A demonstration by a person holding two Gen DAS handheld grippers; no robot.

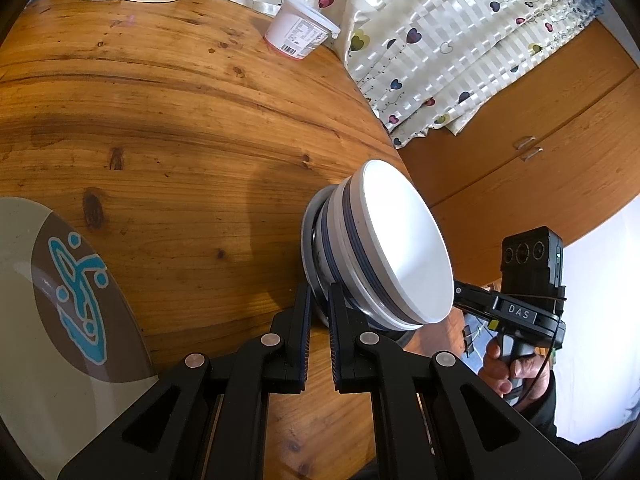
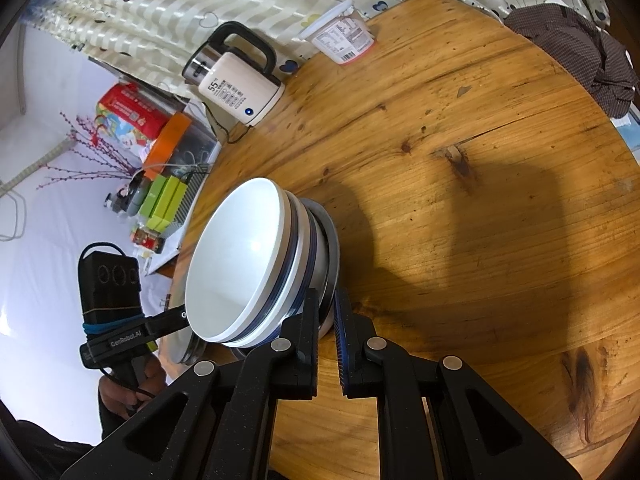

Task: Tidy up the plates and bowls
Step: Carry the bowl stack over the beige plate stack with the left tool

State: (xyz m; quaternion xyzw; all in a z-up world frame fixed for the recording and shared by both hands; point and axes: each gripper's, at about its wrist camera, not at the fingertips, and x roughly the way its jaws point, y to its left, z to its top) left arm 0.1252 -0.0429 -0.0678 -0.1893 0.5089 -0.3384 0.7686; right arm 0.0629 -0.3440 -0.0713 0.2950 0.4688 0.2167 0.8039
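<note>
My left gripper (image 1: 320, 300) has its two fingers close together, pinching the rim of the gray plate (image 1: 310, 224) that sits under the stack of bowls (image 1: 396, 240). My right gripper (image 2: 327, 308) is squeezed onto the same plate's rim from the other side. So both tongs hold one plate, and the white bowls with blue stripes rest on it. The stack is at the edge of the round wooden table (image 1: 160, 120).

My left camera shows a big tan and brown plate (image 1: 60, 300) with a blue drawing lying near the left gripper. My right camera does not show that plate. It shows a dark checked cloth (image 2: 580, 52) at the far side of the table and the whole kettle (image 2: 236, 76) instead. Both cameras show the white tub (image 1: 300, 30).
</note>
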